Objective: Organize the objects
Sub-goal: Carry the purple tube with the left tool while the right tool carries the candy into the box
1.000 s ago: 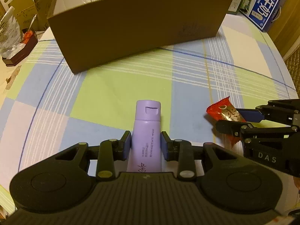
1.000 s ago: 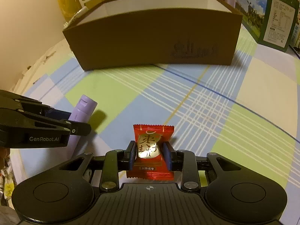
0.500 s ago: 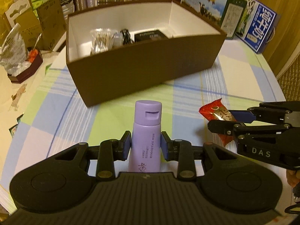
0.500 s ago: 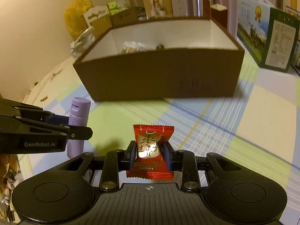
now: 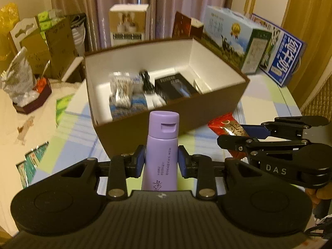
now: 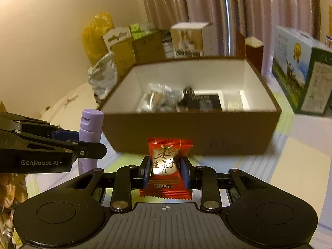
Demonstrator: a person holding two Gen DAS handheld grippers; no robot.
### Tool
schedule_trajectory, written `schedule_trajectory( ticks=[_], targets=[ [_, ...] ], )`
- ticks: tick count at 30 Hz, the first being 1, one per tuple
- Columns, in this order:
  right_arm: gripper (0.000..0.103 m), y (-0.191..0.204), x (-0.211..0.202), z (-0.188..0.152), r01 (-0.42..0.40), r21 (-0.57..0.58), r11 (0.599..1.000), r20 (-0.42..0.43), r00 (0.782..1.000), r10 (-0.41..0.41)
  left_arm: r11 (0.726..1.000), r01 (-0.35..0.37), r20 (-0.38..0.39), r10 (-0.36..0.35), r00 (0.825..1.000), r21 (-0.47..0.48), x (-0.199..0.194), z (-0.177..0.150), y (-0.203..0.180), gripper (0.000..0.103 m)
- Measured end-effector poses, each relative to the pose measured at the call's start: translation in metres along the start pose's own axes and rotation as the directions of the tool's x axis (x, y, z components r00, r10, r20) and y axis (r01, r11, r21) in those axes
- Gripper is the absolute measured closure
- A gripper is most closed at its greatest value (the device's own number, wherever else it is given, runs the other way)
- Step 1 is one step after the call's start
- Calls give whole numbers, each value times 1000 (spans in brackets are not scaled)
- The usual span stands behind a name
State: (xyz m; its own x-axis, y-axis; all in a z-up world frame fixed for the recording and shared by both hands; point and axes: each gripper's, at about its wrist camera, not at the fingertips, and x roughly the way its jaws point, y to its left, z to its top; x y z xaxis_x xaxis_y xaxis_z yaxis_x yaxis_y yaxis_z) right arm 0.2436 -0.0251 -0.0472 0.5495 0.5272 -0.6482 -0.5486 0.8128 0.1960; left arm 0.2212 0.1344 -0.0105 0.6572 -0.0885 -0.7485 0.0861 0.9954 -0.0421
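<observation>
Mauve curtains [image 6: 207,10] hang behind the worktop [image 5: 267,103], which wears a checked cloth of blue, green and white. A cream wall [image 6: 45,31] stands left, under warm dim light.

I read "DAS" on the right gripper [image 5: 238,143], "GenRobot.AI" on the left gripper [image 6: 91,145]. Big white Chinese characters sat on the blue carton [image 5: 286,62]; the red candy wrapper [image 6: 168,166] bore Chinese script too.

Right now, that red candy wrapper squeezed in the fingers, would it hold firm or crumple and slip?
The red candy packet probably crumples at its edges: the wrapper looks thin and crimped. The fingers press its bulging middle, so a firmer candy inside likely gives grip. Its glossy foil reflects light, so it may be somewhat slippery.
</observation>
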Motion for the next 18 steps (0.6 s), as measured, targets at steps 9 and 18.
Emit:
schedule_trajectory(
  ticks=[9,18],
  targets=[
    [75,3,12,51,-16,-6,1000,89,996,17,1000,-28,85,29,996,-10,-2,44,21,75],
    [75,-1,34,85,-18,20,1000,120,993,16,999,-48,108,50,993,-21,20,78,39,75]
  ],
)
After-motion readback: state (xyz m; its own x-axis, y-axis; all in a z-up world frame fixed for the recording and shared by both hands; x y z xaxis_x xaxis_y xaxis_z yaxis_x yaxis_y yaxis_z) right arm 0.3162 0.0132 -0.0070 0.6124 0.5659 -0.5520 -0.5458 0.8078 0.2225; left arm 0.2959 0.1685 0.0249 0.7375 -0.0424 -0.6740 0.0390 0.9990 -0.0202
